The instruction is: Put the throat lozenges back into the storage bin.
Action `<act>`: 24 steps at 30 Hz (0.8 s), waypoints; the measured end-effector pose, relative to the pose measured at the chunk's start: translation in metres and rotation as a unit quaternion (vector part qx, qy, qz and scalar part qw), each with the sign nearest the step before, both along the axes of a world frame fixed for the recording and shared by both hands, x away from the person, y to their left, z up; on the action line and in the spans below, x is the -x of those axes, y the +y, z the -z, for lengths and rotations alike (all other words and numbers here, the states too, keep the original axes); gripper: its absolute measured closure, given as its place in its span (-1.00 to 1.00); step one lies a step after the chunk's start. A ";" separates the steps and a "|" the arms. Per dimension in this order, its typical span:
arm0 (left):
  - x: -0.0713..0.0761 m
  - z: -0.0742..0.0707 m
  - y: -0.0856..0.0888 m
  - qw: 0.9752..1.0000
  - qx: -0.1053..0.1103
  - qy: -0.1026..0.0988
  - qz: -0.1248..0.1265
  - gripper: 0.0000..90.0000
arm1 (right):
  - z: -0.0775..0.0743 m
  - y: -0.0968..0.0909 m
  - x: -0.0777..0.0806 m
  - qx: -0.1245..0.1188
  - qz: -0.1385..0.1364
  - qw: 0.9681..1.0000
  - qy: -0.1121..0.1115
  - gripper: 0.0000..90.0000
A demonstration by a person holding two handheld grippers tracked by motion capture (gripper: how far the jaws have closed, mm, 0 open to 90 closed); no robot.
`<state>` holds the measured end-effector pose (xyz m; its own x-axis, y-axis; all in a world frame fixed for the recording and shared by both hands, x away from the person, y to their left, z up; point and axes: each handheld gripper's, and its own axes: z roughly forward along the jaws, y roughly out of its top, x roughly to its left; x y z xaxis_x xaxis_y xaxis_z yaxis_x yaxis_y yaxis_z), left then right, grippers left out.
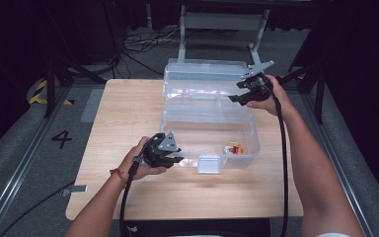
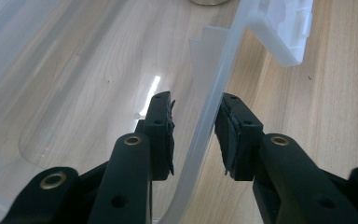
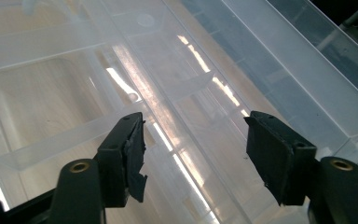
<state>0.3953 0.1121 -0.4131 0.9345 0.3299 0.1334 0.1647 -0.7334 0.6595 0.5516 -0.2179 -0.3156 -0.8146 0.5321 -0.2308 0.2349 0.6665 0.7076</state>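
**benchwatcher:** Which step is being worked here? A clear plastic organizer box (image 1: 209, 140) is seen open on the wooden bench (image 1: 128, 113), with its lid (image 1: 205, 79) tipped back at the far side.

**clipfan:** It looks like the box is being steadied before the lid gets swung shut, judging by where the claws are. The left claw (image 2: 195, 135) is placed astride the front wall of the box (image 2: 209, 112), one pad inside, one outside. A sliver of gap can be made out on both sides, so the wall isn't pinched yet; the claw is released but nearly closed on it. The right claw (image 3: 193, 154) is held wide apart over the lid's ribbed panel, near its right end, with nothing gripped.

**benchwatcher:** And what's called for next?

**clipfan:** Probably the left pads need to be clamped on the wall so the box can't slide, then the lid edge has to be caught by the right claw and folded forward toward the white latch (image 1: 208, 164).

**benchwatcher:** Anything stored inside?

**clipfan:** One small red-and-yellow item (image 1: 234, 148) is spotted at the front right of the tub; it's too small to be identified. The rest of the tub appears bare.
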 end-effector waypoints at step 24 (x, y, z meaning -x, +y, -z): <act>-0.001 0.001 -0.002 1.000 0.011 -0.001 0.013 0.60 | -0.015 0.007 -0.001 0.057 -0.053 0.997 0.020 0.64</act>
